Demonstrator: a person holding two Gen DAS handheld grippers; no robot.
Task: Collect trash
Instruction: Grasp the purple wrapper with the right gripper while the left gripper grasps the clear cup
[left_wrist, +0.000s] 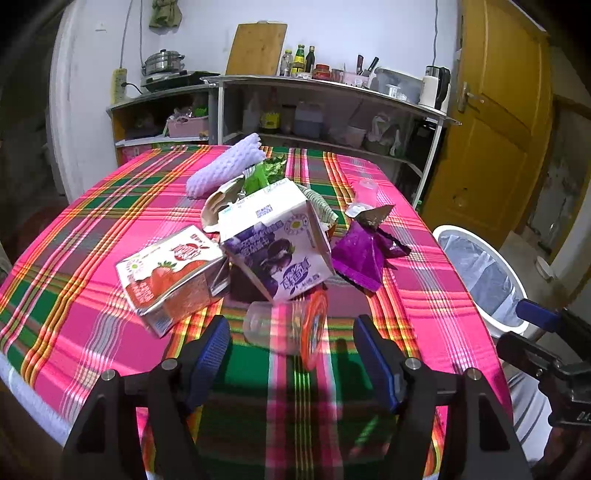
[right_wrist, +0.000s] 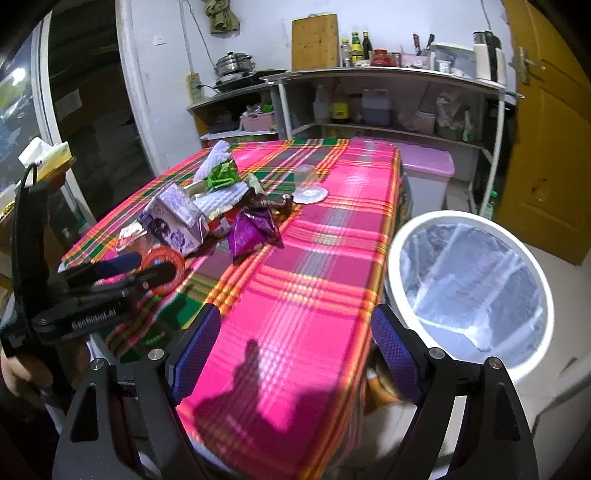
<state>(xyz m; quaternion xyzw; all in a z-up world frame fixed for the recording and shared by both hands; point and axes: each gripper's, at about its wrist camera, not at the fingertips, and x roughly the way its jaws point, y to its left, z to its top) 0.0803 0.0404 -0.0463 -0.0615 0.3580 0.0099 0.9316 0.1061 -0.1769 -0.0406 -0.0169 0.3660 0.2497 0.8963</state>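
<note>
I can read only one bit of writing. At the left side of the right wrist view, white letters on the black side of the left gripper (right_wrist: 155, 271) look like "GenRobot.AI". At the right edge of the left wrist view, the right gripper (left_wrist: 535, 321) has white letters too, but they are cut off. The purple carton (left_wrist: 277, 243) and the red strawberry carton (left_wrist: 170, 273) have printed words and a square code, all too blurry for me to read.

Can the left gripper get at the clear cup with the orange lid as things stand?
Probably yes: the left gripper is open, the clear cup lies on its side just ahead, nothing between.
</note>
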